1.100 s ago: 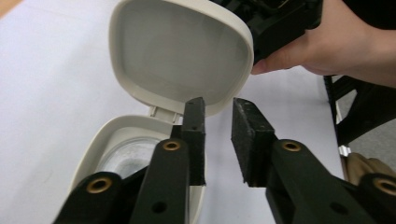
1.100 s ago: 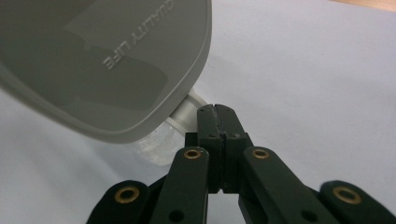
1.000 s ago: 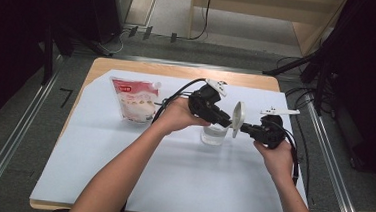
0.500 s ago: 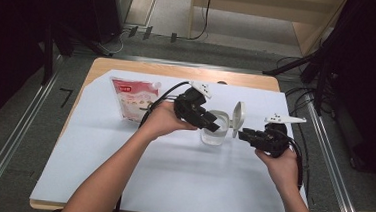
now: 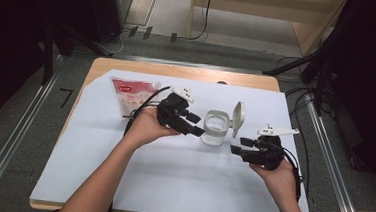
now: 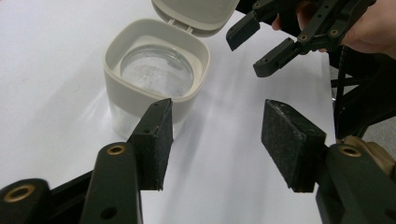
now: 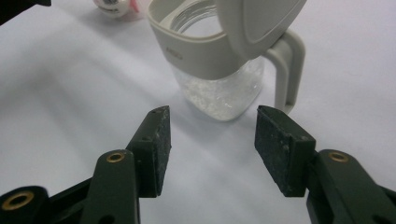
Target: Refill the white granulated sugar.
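At frame centre the jar stands with its lid flipped up, both your left gripper and right gripper freshly released, empty, the pouch at upper left untouched.

Jar: clear glassy body, glossy, w/ smooth matt beige plastic collar, lid and handle. Left gripper and right gripper: matt black plastic jaws w/ brass-look rivets; pads look rough, grainy rubber. At 10 o'clock of jar, pouch of shiny plastic film. Sheet is smooth matt white, paper-like; table edge pale wood.
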Demonstrator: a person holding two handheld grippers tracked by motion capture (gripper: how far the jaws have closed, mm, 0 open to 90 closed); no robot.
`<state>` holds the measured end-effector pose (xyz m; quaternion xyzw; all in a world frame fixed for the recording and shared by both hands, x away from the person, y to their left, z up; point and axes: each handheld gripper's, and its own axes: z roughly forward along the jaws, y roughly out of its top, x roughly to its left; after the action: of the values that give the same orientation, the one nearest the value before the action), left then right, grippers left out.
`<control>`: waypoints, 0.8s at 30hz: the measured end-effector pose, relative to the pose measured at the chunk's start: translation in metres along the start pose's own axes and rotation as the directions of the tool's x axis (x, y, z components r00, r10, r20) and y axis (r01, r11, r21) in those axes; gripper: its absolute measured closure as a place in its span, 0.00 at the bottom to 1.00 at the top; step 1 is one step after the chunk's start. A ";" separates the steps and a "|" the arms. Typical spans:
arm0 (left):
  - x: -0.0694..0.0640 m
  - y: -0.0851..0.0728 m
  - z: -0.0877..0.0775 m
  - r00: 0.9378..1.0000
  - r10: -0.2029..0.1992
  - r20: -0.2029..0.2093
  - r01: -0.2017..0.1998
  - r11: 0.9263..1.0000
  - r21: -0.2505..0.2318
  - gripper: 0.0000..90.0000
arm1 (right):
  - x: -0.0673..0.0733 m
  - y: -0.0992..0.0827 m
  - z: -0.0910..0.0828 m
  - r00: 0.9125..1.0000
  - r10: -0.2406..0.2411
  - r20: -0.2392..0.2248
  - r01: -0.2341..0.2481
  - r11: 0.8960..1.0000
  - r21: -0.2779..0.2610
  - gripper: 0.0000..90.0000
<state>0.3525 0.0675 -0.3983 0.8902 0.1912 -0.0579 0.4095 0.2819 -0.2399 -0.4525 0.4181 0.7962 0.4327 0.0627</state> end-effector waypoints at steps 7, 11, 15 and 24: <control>0.000 -0.014 -0.016 1.000 -0.012 -0.025 0.012 1.000 0.005 0.49 | 0.008 -0.007 -0.001 1.000 -0.010 -0.013 0.010 1.000 0.005 0.49; 0.001 -0.025 -0.025 0.999 -0.031 -0.040 0.032 0.999 0.012 0.49 | 0.009 -0.008 0.000 1.000 -0.013 -0.022 0.013 1.000 0.009 0.49; 0.002 -0.034 -0.034 0.997 -0.056 -0.052 0.056 0.998 -0.001 0.48 | 0.008 -0.005 -0.001 0.999 -0.023 -0.028 0.023 1.000 -0.002 0.49; 0.004 -0.048 -0.055 0.992 -0.094 -0.089 0.092 0.995 -0.033 0.47 | 0.005 -0.001 0.001 0.999 -0.028 -0.027 0.028 1.000 -0.006 0.49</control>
<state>0.3348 0.1381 -0.3972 0.8759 0.2517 -0.0337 0.4102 0.2785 -0.2360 -0.4524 0.4008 0.8017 0.4395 0.0593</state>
